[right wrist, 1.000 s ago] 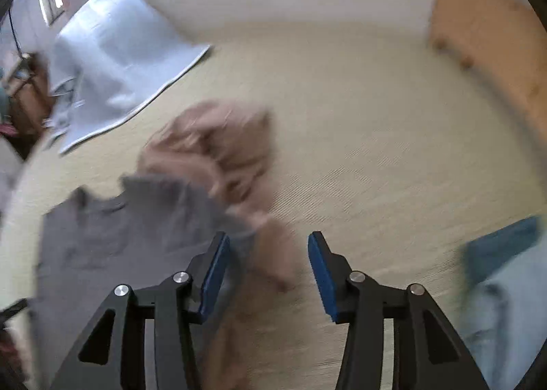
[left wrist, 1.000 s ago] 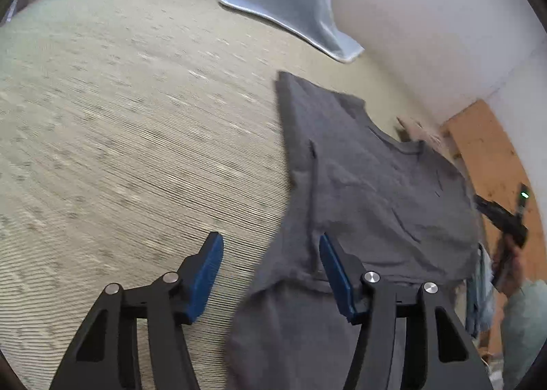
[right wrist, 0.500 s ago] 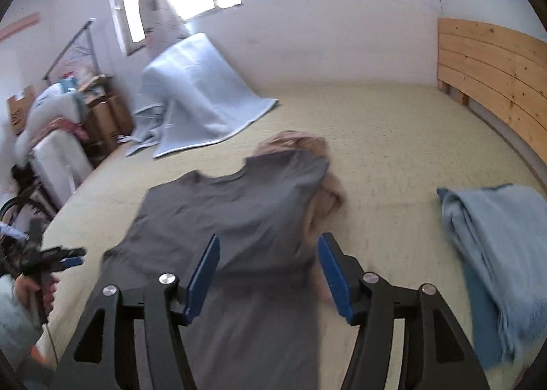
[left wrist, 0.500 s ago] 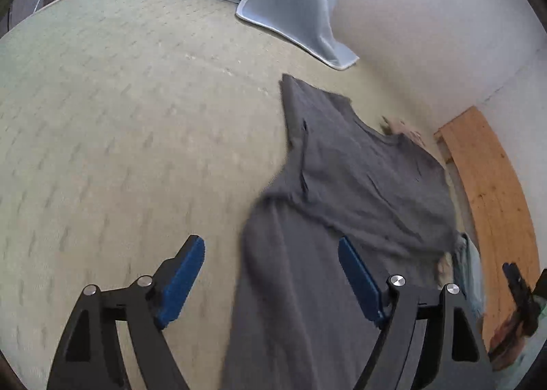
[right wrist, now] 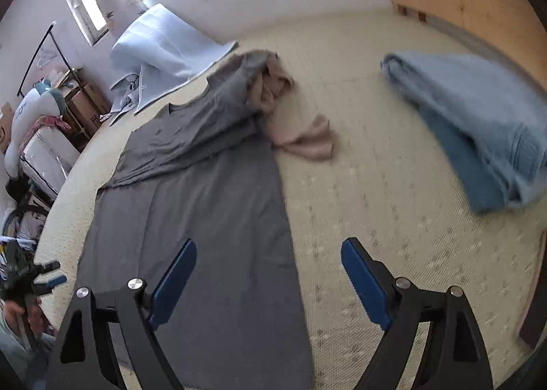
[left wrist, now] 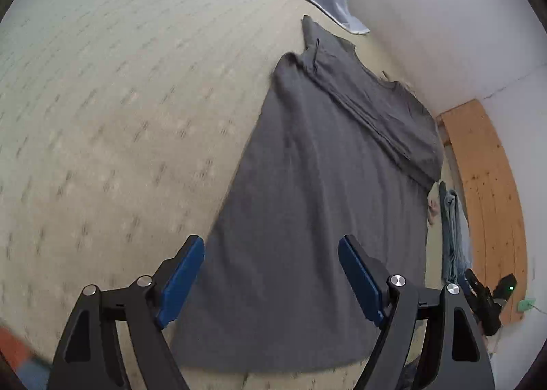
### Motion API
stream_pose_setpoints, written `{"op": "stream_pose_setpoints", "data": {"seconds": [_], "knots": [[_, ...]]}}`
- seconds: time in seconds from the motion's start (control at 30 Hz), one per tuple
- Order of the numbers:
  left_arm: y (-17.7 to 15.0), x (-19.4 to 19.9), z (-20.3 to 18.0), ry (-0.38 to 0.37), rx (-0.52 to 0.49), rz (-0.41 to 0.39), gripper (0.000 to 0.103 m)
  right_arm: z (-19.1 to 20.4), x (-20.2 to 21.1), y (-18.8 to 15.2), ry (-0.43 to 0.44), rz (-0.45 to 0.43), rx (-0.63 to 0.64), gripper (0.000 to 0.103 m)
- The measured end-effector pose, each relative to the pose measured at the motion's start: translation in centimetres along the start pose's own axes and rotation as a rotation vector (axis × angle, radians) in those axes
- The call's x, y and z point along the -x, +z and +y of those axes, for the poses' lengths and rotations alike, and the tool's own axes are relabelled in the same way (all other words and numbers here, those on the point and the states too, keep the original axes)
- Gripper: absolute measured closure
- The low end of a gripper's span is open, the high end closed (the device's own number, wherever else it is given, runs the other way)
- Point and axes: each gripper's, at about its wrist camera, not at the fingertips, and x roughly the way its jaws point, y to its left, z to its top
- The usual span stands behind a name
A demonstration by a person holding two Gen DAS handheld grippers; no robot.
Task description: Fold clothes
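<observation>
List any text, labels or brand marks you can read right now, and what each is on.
None can be read.
Cardboard boxes by the wall: any printing is too small and blurred.
Grey T-shirt, pink garment, blue folded garment: no print or tag visible.
Left gripper and right gripper: no markings visible.

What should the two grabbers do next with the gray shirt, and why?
Probably lower both and pinch the near hem. The gray shirt lies spread flat on the bed, its top part already folded over. The left gripper and right gripper are both open, holding nothing, above the shirt's near end. One sleeve rests on pink clothing.
</observation>
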Motion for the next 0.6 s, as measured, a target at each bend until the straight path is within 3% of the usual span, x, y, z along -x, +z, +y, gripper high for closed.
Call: {"op": "stream_pose_setpoints", "data": {"seconds": [0.23,0.43,0.6], "knots": [[-4.9,2.0,2.8,-0.036,0.166,0.009,0.019,2.0,1.0,-0.6,0.054,-0.055,0.015,0.014],[-6.2,2.7,4.1,-0.028,0.252,-0.009,0.019,7.1,0.6,-2.1,0.122,-0.042,0.143,0.014],[-6.9,1.6,4.4,-0.038,0.283,0.034,0.019,11.0,0.0,-4.3,0.163,-0.007,0.251,0.014]]}}
